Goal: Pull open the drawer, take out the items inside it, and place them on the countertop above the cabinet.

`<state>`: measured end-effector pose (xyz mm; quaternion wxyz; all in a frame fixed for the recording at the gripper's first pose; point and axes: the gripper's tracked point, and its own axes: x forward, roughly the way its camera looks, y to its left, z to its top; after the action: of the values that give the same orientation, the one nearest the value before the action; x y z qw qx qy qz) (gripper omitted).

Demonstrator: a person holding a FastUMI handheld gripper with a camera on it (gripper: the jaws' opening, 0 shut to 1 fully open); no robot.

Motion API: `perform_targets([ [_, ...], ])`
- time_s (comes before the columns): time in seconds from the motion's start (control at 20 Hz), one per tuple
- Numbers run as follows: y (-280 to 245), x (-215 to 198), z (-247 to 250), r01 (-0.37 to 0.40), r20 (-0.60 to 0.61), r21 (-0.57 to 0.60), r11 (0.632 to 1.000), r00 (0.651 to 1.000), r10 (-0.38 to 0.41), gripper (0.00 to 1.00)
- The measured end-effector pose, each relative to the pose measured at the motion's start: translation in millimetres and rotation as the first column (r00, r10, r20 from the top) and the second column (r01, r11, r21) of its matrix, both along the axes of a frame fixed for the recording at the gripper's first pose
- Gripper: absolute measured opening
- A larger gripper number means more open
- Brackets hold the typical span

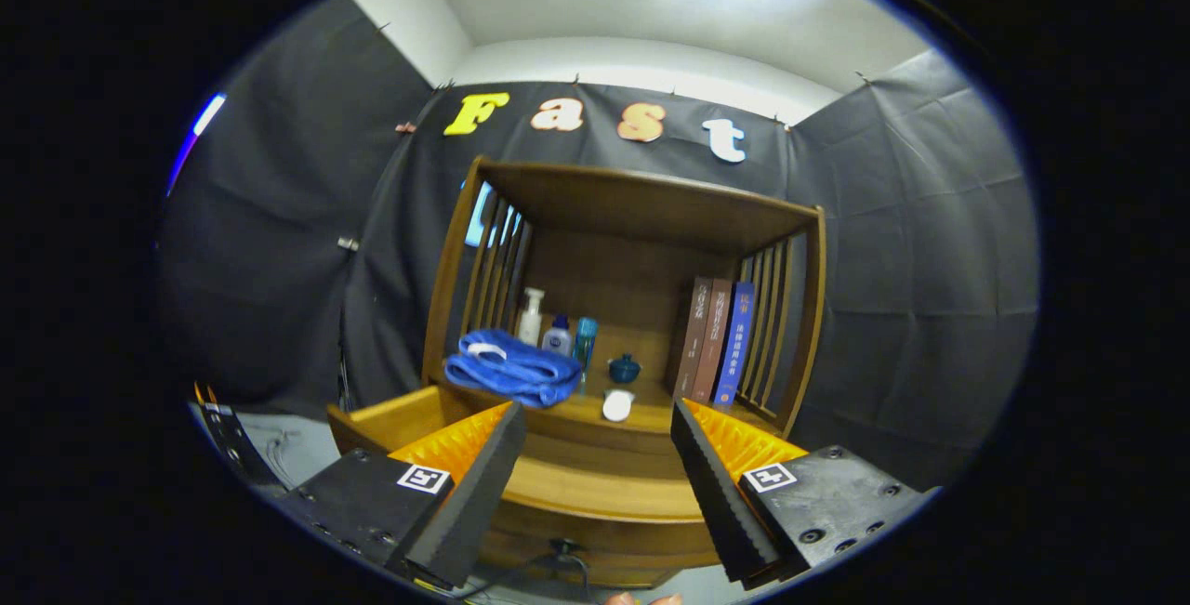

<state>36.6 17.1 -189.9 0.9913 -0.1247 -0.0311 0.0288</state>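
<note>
Claw (595, 456) gapes wide, gripping nothing, fingers hanging over the pulled-out drawer (576, 493). Beyond them on the worktop (641, 414) lie a folded blue towel (509, 368), a white item (617, 404) and a small blue pot (624, 368), with bottles (556, 331) and books (714, 340) behind.

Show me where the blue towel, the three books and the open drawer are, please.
blue towel (509, 369): gripper view, middle of the folded stack.
books (714, 341): gripper view, spine of the middle one.
drawer (595, 486): gripper view, its bare wooden bottom between the open gripper (595, 456) fingers.
</note>
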Motion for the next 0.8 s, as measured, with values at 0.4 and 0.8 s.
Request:
perform_targets([
  [0.4, -17, -8, -106, 0.004, -0.124, 0.078, 0.997, 0.992, 0.006, 0.99],
  [0.8, -7, 1, -120, 0.031, -0.129, 0.097, 0.995, 0.991, -0.019, 0.98],
])
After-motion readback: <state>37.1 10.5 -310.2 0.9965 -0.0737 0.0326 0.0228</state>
